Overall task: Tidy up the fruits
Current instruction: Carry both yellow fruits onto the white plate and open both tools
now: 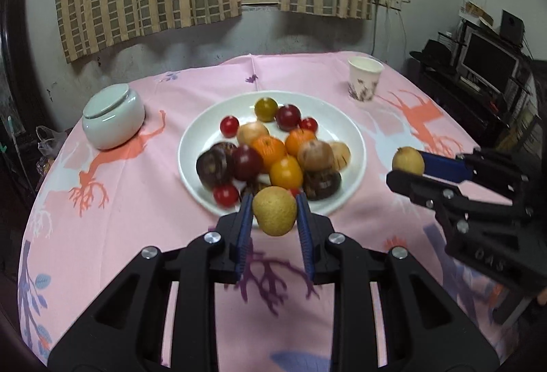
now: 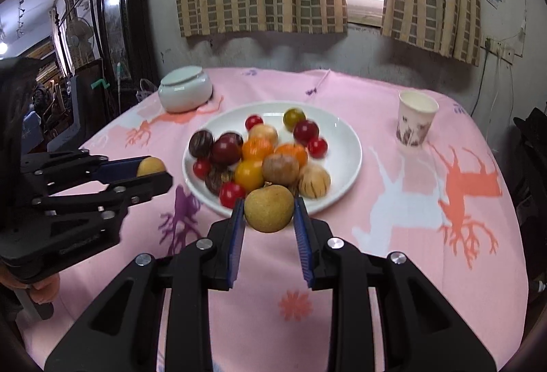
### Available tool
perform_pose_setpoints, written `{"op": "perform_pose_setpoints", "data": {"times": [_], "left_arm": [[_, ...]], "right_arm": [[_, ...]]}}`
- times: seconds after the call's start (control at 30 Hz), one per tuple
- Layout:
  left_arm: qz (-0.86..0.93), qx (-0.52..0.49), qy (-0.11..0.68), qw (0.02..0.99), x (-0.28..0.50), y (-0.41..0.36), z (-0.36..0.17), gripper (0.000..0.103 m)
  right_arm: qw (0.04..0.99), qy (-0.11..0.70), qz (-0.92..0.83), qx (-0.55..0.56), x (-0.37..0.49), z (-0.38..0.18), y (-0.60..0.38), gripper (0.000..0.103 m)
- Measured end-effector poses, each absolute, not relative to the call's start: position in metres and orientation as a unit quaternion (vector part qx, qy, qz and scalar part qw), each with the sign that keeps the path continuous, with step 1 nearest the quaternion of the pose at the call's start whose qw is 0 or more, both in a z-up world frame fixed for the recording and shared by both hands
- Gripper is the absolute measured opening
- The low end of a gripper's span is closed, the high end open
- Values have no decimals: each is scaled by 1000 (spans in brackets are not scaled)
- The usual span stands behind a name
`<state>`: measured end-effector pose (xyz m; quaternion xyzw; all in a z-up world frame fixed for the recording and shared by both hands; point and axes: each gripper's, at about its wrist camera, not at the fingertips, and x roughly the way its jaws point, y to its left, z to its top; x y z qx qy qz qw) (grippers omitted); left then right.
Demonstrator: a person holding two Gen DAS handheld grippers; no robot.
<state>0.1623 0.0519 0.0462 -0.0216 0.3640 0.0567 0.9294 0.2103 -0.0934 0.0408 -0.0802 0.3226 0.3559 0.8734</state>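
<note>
A: What fills the scene?
B: A pink tablecloth [image 1: 191, 235] covers the table; a white plate [image 1: 345, 129] sits mid-table, heaped with small fruits [image 1: 273, 150], red, orange and dark.

A: And beside it?
B: A lidded white jar [image 1: 112, 119] stands to the plate's left, a paper cup [image 1: 364, 80] far right.

A: The grippers?
B: The left gripper [image 1: 274, 213] clamps a tan pear [image 1: 274, 210] above the plate's near rim. The right gripper [image 2: 269, 209] pinches a second tan pear [image 2: 269, 208], likewise at the near rim.
</note>
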Motion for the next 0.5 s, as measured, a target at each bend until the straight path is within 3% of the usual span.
{"op": "perform_pose_setpoints", "data": {"times": [0.43,0.47,0.5], "left_arm": [[89,-17,378,921,244,68,25,26],[101,-11,373,922,249,68,24,29],[127,-6,368,921,252,69,22,43]], "right_arm": [[871,360,326,-68,292,9,-44,29],[869,370,321,-69,297,5,-41,30],[870,377,310,-68,301,3,-40,31]]}}
